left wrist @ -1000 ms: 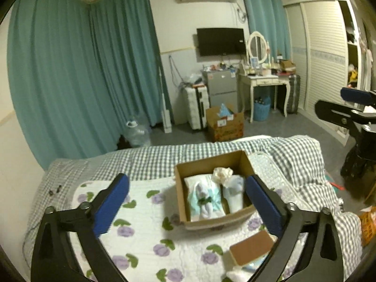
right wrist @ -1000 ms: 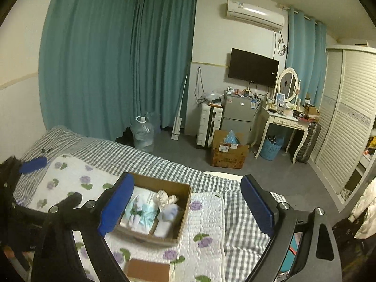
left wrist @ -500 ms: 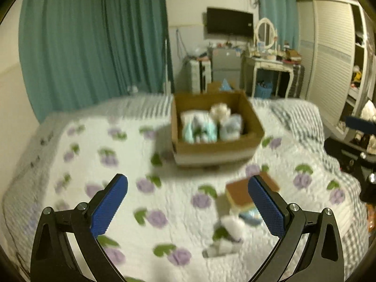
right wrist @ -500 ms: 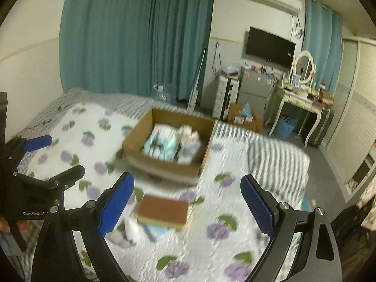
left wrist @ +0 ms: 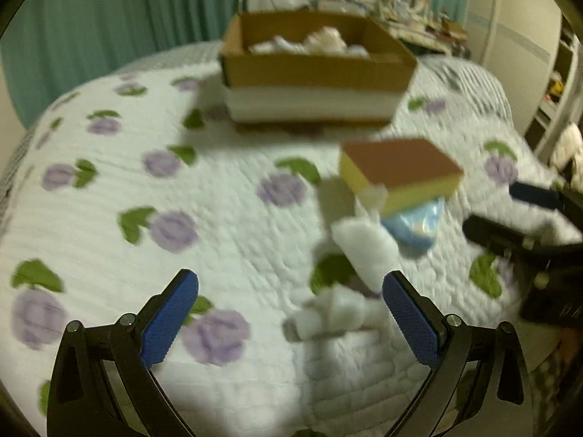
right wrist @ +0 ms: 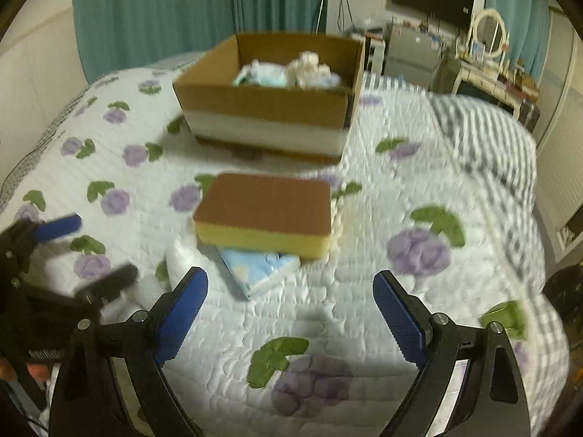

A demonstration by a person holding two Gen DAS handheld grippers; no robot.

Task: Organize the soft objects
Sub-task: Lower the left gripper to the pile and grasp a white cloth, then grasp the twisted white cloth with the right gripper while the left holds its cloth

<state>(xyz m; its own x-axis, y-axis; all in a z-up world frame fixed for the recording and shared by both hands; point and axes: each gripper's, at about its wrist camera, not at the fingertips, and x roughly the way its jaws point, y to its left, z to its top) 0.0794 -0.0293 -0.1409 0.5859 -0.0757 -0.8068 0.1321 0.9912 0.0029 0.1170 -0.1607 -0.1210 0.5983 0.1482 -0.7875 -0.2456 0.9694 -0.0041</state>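
A cardboard box (left wrist: 317, 69) (right wrist: 266, 109) with soft white and pale blue items inside sits on the floral quilt. In front of it lies a yellow sponge with a brown top (left wrist: 400, 171) (right wrist: 266, 215), resting on a light blue packet (left wrist: 419, 222) (right wrist: 262, 269). White soft bundles (left wrist: 364, 251) (left wrist: 328, 313) lie near the left gripper (left wrist: 291, 322), which is open and empty just above the quilt. The right gripper (right wrist: 289, 315) is open and empty, close in front of the sponge and packet. Each gripper shows at the edge of the other's view.
The white quilt with purple flowers (right wrist: 419, 247) covers the bed, with a grey checked blanket (right wrist: 484, 123) at its far right. Teal curtains (right wrist: 164, 11), a dressing table (right wrist: 488, 69) and a wardrobe (left wrist: 510, 36) stand beyond the bed.
Both grippers have dropped low and moved in towards the bed. The sponge and white bundles now sit close in front of them. Both stay open.
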